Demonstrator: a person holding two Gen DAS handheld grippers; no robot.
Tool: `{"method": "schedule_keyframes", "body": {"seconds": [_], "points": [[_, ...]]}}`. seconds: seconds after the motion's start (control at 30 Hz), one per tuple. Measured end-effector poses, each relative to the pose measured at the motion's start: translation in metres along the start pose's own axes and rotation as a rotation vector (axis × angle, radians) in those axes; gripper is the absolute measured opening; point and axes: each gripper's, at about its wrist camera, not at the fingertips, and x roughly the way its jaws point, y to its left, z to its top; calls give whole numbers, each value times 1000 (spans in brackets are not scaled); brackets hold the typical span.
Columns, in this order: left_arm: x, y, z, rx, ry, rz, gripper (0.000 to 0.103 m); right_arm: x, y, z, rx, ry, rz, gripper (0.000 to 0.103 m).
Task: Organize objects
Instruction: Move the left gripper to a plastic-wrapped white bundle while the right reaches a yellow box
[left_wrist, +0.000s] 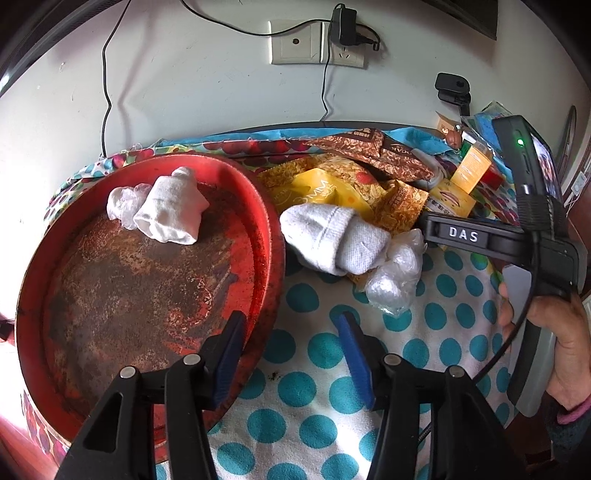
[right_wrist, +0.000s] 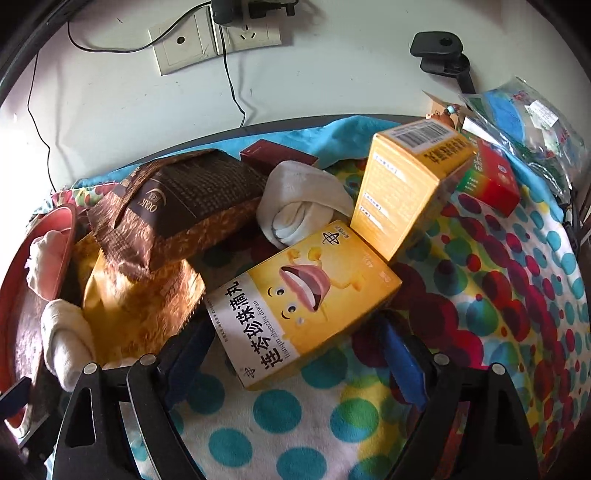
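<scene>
Rolled white sock (left_wrist: 334, 238) lies on the dotted blanket (left_wrist: 325, 354) just outside the rim of the rusted red tray (left_wrist: 258, 206), its cuff end resting against a crinkled clear plastic bag (left_wrist: 393, 275). A second rolled sock (left_wrist: 171, 212), also with a plastic wrap beside it, sits inside the tray near its far edge. The left gripper (left_wrist: 291, 334) hovers short of the outer sock, fingers spread and empty, one blue pad over the tray rim.

In the right wrist view, the right gripper (right_wrist: 295, 354) has its fingers parted on either side of the near end of the yellow pill box (right_wrist: 306, 299); whether the pads touch the box cannot be told. An orange carton (right_wrist: 402, 195) stands upright, touching the box's far corner, and a third sock roll (right_wrist: 299, 205) lies behind it beside the brown snack bag (right_wrist: 177, 206).

Likely hazards: a left closure may pinch only the slippery bag or a loose fold, unrolling the sock; a low approach may strike the tray rim. Lifting or dragging the pill box may topple the leaning carton.
</scene>
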Motion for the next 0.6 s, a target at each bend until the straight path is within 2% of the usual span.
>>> {"method": "schedule_keyframes", "body": {"seconds": [0.33,0.43,0.6], "points": [[-4,-2,0,6,-39,-5,56,12,-4,11,-36,1,-26,101],[-6,-4,-1,9,-47,-4,57,15,-4,15,-31,2,-33,102],[-10,-6,-1,12,-67,-24,57,19,-1,18,-100,15,-27,102]]}}
